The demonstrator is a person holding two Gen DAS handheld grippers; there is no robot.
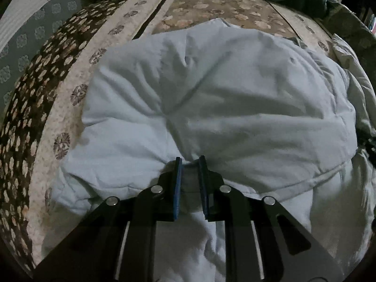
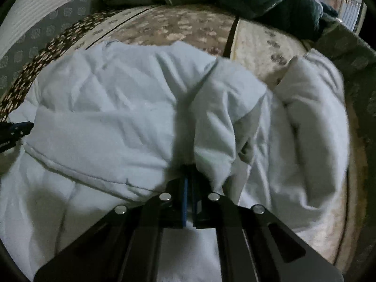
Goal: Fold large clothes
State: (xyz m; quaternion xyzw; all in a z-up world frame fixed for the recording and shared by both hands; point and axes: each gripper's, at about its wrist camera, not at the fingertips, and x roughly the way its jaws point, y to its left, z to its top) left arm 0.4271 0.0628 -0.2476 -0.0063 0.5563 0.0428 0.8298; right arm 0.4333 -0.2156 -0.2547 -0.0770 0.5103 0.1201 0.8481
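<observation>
A large pale blue-white padded garment (image 1: 223, 98) lies on a floral patterned bed cover (image 1: 70, 75), folded over itself in thick layers. My left gripper (image 1: 190, 161) has its blue-padded fingers a small gap apart, with a fold of the garment's edge between them. In the right wrist view the same garment (image 2: 117, 117) fills the middle. My right gripper (image 2: 189, 171) is shut on a bunched fold of it, which rises over the fingertips and hides them. The left gripper shows at the left edge of the right wrist view (image 2: 16, 130).
Dark bedding and pillows (image 2: 270, 2) are piled at the far edge of the bed. A grey patterned headboard or wall panel (image 1: 28, 42) runs along the left. More white padded fabric (image 2: 312, 117) spreads to the right on the cover.
</observation>
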